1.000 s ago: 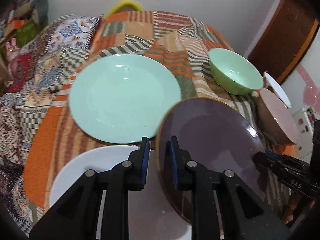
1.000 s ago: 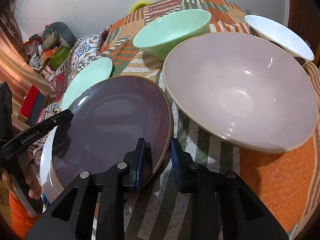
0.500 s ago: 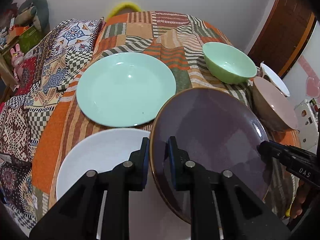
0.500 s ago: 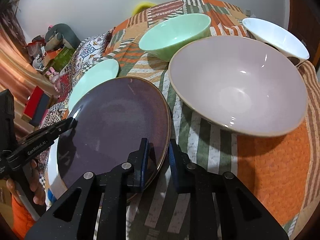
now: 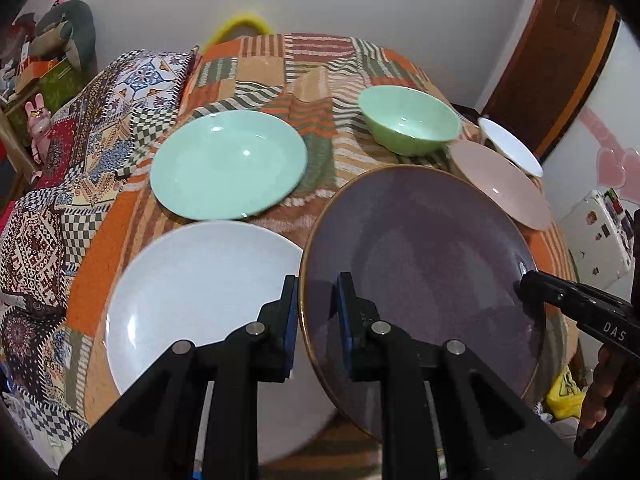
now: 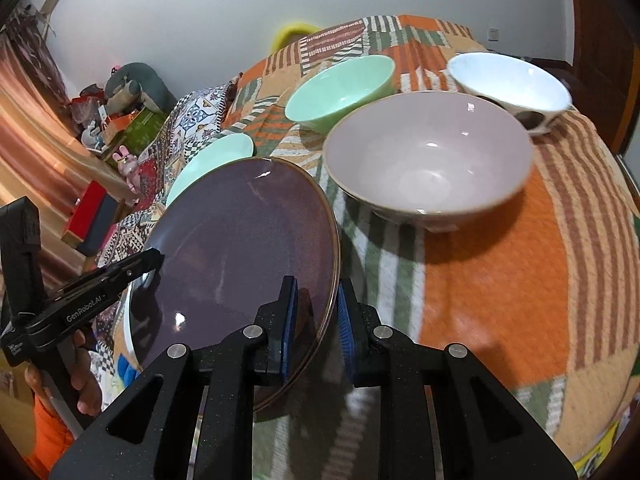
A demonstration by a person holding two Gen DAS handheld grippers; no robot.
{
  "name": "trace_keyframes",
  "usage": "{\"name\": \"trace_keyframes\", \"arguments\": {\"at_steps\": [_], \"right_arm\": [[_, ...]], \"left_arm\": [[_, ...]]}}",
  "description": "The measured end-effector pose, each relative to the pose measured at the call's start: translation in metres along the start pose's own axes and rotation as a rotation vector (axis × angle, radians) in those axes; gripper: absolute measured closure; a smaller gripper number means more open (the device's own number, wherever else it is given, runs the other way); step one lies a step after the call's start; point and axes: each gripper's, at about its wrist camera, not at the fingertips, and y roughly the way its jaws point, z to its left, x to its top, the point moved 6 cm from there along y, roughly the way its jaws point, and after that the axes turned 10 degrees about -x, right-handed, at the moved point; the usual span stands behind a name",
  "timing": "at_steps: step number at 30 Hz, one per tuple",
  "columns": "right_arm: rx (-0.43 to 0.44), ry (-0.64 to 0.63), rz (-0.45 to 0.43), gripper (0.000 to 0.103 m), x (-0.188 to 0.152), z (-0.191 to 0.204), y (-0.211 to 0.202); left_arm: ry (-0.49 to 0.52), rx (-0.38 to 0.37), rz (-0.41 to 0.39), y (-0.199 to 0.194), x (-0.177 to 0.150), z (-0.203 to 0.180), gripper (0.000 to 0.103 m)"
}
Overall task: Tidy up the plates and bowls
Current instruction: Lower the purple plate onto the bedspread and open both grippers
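Purple plate [image 5: 420, 264], clamped at opposite rims by left gripper [image 5: 316, 312] and right gripper [image 6: 316, 316], had risen off the white plate [image 5: 200, 300], lower frame, ready for stacking.

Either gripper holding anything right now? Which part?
Both hold the purple plate by its rim, on opposite edges: the left gripper pinches the left edge and the right gripper the right edge. The plate is tilted, above the white plate.

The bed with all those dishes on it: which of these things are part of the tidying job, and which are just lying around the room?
Part of the job:
purple plate, pinched by left gripper and right gripper
white plate
green plate
green bowl
pink bowl
white bowl

Just lying about:
patchwork blanket
patterned pillow
bunny figurine
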Motion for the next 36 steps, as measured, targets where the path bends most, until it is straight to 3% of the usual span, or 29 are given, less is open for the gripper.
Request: {"name": "trace_keyframes", "arguments": {"at_steps": [17,28,36], "right_arm": [[-0.059,0.077,0.017,0.085,-0.030,-0.051,-0.014],[-0.114,0.036,0.014,0.085,-0.034,-0.050,0.000],[-0.095,0.025,0.018,0.081,-0.035,-0.053,0.005]], "left_arm": [[0.059,-0.042,0.135,0.025,-0.049,-0.062,0.083],[0.086,-0.024,0.158,0.044,-0.048,-0.061,0.077],[0.081,-0.041,0.162,0.045,-0.049,-0.058,0.075]]}}
